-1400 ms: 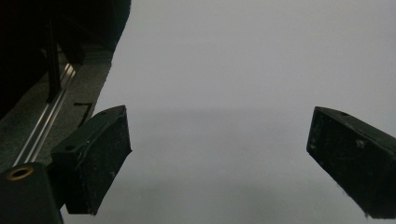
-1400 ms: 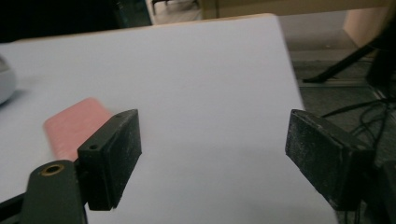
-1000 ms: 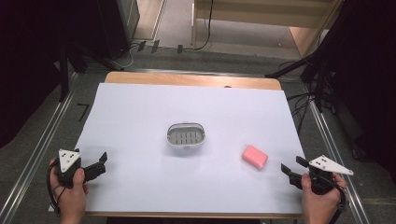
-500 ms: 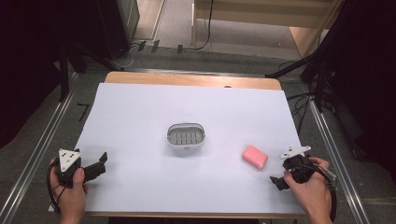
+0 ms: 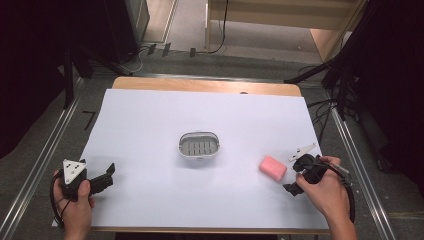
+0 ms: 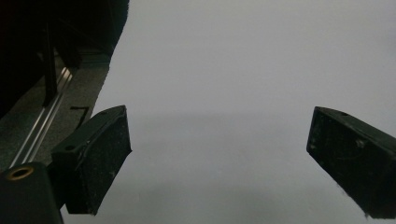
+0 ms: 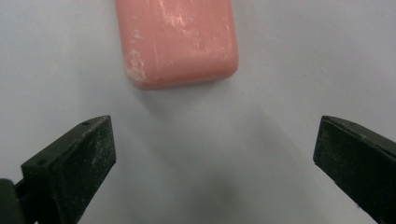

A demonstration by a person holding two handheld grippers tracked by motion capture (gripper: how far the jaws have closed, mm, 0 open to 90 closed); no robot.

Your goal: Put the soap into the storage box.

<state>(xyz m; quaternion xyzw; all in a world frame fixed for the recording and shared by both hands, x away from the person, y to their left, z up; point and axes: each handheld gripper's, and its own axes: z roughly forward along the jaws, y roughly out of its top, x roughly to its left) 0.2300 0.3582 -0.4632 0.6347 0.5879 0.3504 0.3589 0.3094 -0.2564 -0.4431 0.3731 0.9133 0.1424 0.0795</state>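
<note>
A pink bar of soap [image 5: 272,167] lies flat on the white table sheet [image 5: 200,110], right of centre. In the right gripper view the soap [image 7: 177,39] sits just beyond the fingertips. My right gripper [image 5: 294,175] is close to the soap's right side and points at it. Its jaws have just been opening and now stand open [image 7: 215,163] with only bare sheet between them. A grey oval soap dish [image 5: 199,145] with a slotted bottom stands at the table's centre. At the front left corner my left gripper [image 5: 106,176] rests open [image 6: 219,163] over bare sheet.
The wooden table edge [image 5: 205,85] shows along the far side. Metal rails [image 5: 45,160] run along the floor on both sides. Cables [image 5: 325,120] hang by the far right corner. Dark equipment stands at the back left.
My right hand has moved left from the table's right edge to the pink soap and turned toward it. The left hand has stayed in place.
</note>
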